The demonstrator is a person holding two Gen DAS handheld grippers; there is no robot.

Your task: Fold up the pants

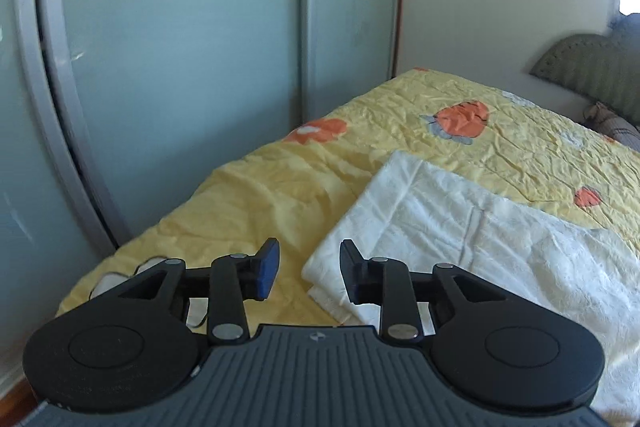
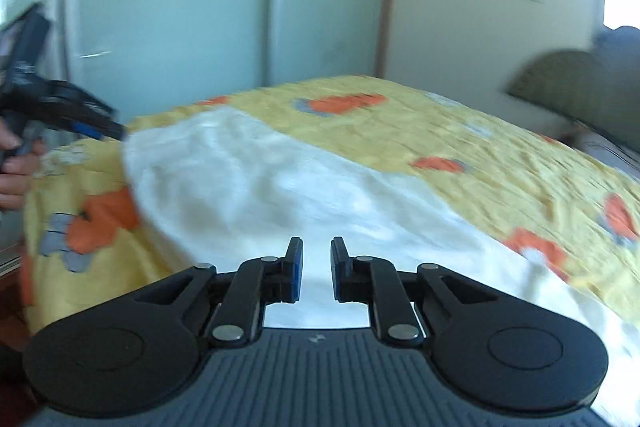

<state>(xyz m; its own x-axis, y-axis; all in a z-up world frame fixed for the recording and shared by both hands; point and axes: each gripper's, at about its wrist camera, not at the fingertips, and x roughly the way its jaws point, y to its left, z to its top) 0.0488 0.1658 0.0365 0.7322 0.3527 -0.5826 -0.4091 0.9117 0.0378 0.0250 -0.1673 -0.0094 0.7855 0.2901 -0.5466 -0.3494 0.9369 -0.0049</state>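
The white pants [image 1: 480, 235] lie folded flat on a yellow bed cover [image 1: 460, 99] with orange patterns. In the left wrist view my left gripper [image 1: 309, 247] hovers over the near left corner of the pants, open, with nothing between its blue pads. In the right wrist view the pants [image 2: 260, 179] stretch away across the cover [image 2: 500, 147]. My right gripper [image 2: 317, 247] is above their near part, jaws a narrow gap apart and holding no cloth. The left gripper [image 2: 116, 131] also shows at the left, held by a hand [image 2: 16, 163], its tip at the pants' far left edge.
Pale green sliding glass doors [image 1: 180, 67] stand close behind the bed's left side. A green padded headboard [image 1: 588, 75] and a pillow [image 1: 612, 123] are at the far right. The bed's edge drops off at the near left [image 2: 48, 267].
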